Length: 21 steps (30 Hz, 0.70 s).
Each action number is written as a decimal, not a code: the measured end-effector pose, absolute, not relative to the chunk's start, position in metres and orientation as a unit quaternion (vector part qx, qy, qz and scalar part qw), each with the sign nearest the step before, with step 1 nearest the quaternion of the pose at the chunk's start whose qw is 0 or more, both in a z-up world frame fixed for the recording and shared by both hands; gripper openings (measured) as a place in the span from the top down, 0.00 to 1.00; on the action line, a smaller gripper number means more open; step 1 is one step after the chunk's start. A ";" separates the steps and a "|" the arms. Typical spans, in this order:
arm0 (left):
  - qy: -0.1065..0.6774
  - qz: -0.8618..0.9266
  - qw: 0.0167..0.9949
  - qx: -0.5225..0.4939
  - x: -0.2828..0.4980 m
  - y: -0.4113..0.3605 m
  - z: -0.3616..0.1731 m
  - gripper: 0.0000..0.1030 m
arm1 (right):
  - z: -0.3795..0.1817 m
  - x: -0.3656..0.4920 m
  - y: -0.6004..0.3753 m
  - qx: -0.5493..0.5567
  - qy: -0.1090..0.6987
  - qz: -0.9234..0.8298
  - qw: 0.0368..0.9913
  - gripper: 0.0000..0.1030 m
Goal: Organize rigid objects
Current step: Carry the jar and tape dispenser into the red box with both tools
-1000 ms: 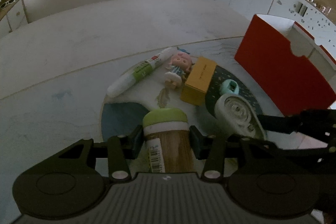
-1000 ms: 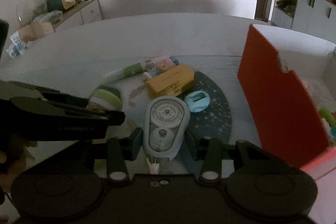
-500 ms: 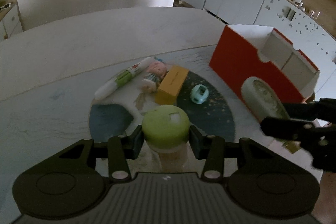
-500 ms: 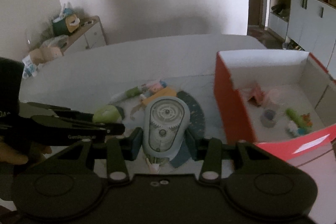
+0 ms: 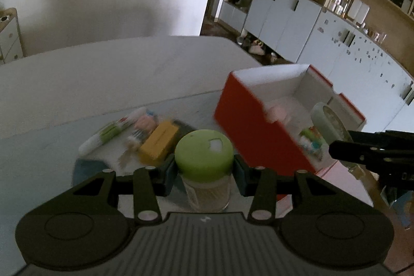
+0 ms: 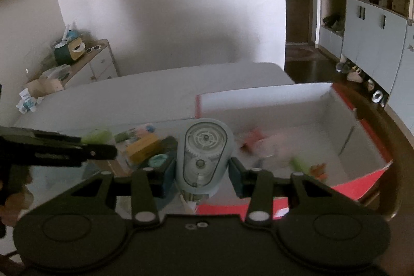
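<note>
Green-lidded and clear-walled, the toothpick jar (image 5: 204, 167) sits clamped between the pads of my left gripper (image 5: 204, 170), held upright in the air above the table (image 5: 103, 74); pale wooden sticks show through its wall under the lid. My right gripper (image 6: 203, 170) is closed on the grey-blue correction tape dispenser (image 6: 204, 154), its see-through face with the gears turned toward the camera and its white tip pointing back at me. From the left wrist view that dispenser hangs above the open red box (image 5: 248, 120), whose inside is white. Small toys lie on the box floor: a pink one (image 6: 282, 144), a green one (image 6: 300, 163) and something reddish (image 6: 252, 137), all too blurred to name.

Left of the box, on a round mat (image 5: 85, 167) with dark blue and white patches, lie a yellow box (image 5: 159, 141), a small doll with pink hair (image 5: 143, 124) and a white-and-green tube (image 5: 108, 132), close together. In the right wrist view a small teal object (image 6: 156, 161) lies just beside the yellow box. White cabinets (image 5: 297, 17) and open shelves line the wall behind.
</note>
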State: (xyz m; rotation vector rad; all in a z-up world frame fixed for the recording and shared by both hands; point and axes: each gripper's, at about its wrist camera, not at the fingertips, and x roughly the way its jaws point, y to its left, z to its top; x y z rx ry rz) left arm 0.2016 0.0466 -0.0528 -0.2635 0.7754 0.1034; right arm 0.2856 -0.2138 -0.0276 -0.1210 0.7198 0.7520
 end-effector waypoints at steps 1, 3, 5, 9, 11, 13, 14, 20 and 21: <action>0.374 0.051 0.917 -0.128 0.207 0.041 -0.049 0.56 | -0.027 0.292 -0.220 -0.058 0.343 0.359 0.866 0.58; 0.370 0.052 0.919 -0.129 0.217 0.030 -0.043 0.56 | -0.028 0.301 -0.229 -0.060 0.341 0.360 0.866 0.58; 0.364 0.052 0.921 -0.124 0.229 0.019 -0.037 0.56 | -0.031 0.313 -0.238 -0.058 0.342 0.359 0.867 0.58; 0.357 0.056 0.926 -0.114 0.256 -0.003 -0.028 0.56 | -0.035 0.333 -0.255 -0.055 0.343 0.359 0.867 0.58; 0.353 0.056 0.927 -0.115 0.270 -0.012 -0.024 0.56 | -0.037 0.342 -0.267 -0.053 0.343 0.360 0.866 0.58; 0.356 0.054 0.926 -0.115 0.285 -0.020 -0.020 0.56 | -0.038 0.355 -0.278 -0.053 0.343 0.359 0.866 0.58; 0.359 0.051 0.925 -0.115 0.293 -0.025 -0.018 0.56 | -0.038 0.359 -0.282 -0.052 0.344 0.359 0.866 0.58; 0.369 0.047 0.923 -0.096 0.332 -0.050 -0.011 0.56 | -0.046 0.382 -0.299 -0.061 0.352 0.364 0.860 0.58; 0.371 0.046 0.923 -0.096 0.339 -0.054 -0.011 0.56 | -0.048 0.384 -0.301 -0.063 0.353 0.365 0.859 0.58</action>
